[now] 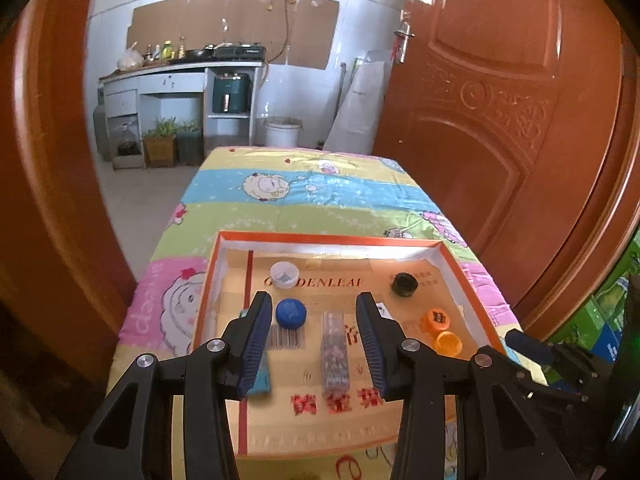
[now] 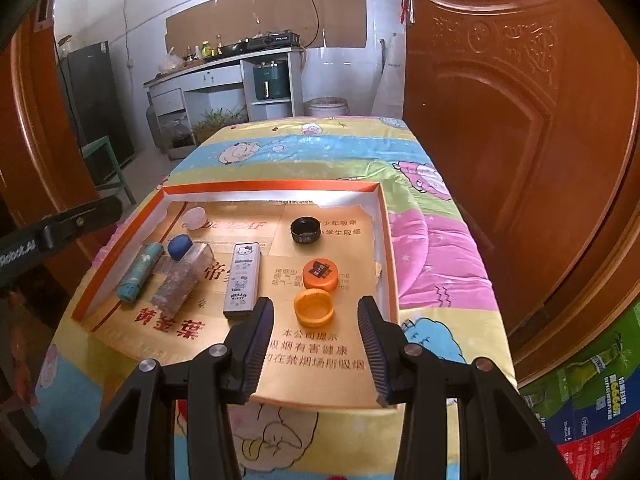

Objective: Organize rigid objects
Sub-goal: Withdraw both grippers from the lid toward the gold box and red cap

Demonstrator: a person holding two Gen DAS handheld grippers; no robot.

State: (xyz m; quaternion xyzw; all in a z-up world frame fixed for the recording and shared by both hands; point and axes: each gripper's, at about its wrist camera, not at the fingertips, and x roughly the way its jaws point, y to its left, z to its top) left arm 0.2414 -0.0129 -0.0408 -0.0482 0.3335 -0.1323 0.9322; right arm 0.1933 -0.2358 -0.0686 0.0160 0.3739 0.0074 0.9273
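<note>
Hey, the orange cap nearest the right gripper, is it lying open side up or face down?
Open side up. The near orange cap shows its hollow inside and rim, unlike the other orange cap behind it, which shows a printed top.

Both wrist cams look down, near, share tray point(image 1: 448, 258).

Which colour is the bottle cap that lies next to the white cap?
Blue cap; the left wrist view shows it best.

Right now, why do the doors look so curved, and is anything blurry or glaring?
Left wrist view: the fisheye lens bows the brown door; the red print on the box tray is smeared. Right wrist view: same bending at the edges, print sharper, daylight glare on the tray's far white wall.
</note>
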